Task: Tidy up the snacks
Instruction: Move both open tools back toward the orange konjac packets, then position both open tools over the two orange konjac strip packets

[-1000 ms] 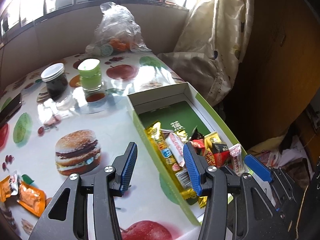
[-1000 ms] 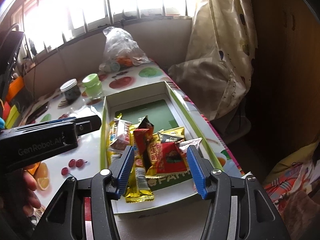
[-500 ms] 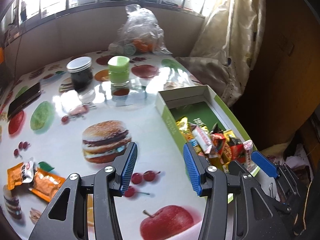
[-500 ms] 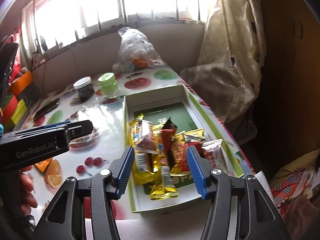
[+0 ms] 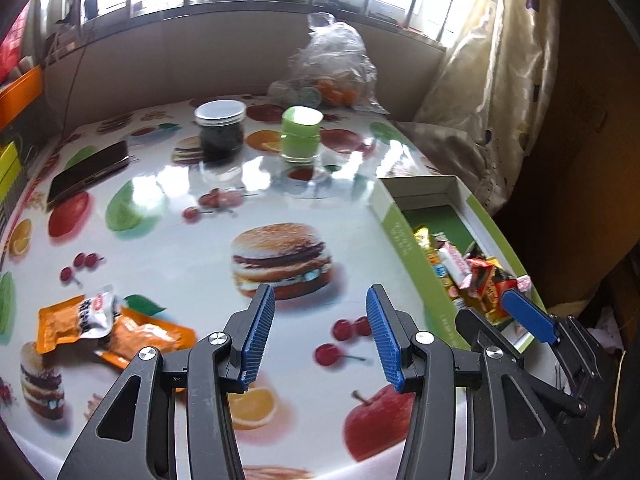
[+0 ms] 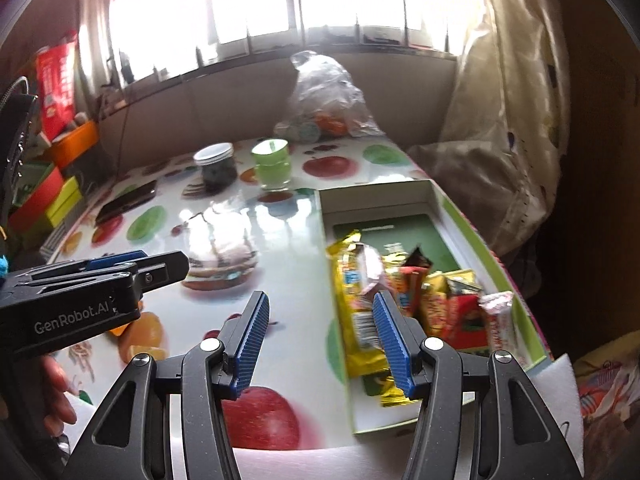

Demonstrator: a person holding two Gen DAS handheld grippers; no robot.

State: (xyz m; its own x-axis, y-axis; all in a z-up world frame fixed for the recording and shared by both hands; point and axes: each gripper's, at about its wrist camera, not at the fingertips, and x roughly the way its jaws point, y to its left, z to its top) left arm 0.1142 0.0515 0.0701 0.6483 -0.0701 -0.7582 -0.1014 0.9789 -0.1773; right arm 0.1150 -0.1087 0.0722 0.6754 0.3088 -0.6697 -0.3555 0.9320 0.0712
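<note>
Both jaws stand apart and empty: left hand-held gripper hangs over bare counter, right hand-held gripper beside the near wall of the green box, which holds a heap of wrapped snacks. Loose orange snack packets lie flat on the counter just left of the left jaws, well apart from the box. Likely next pick: come in low, pinch a raised packet edge, since flat foil will probably slip; jars beyond aren't in the way.

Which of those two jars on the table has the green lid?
The jar on the right, nearer the plastic bag; the dark jar beside it has a white lid.
</note>
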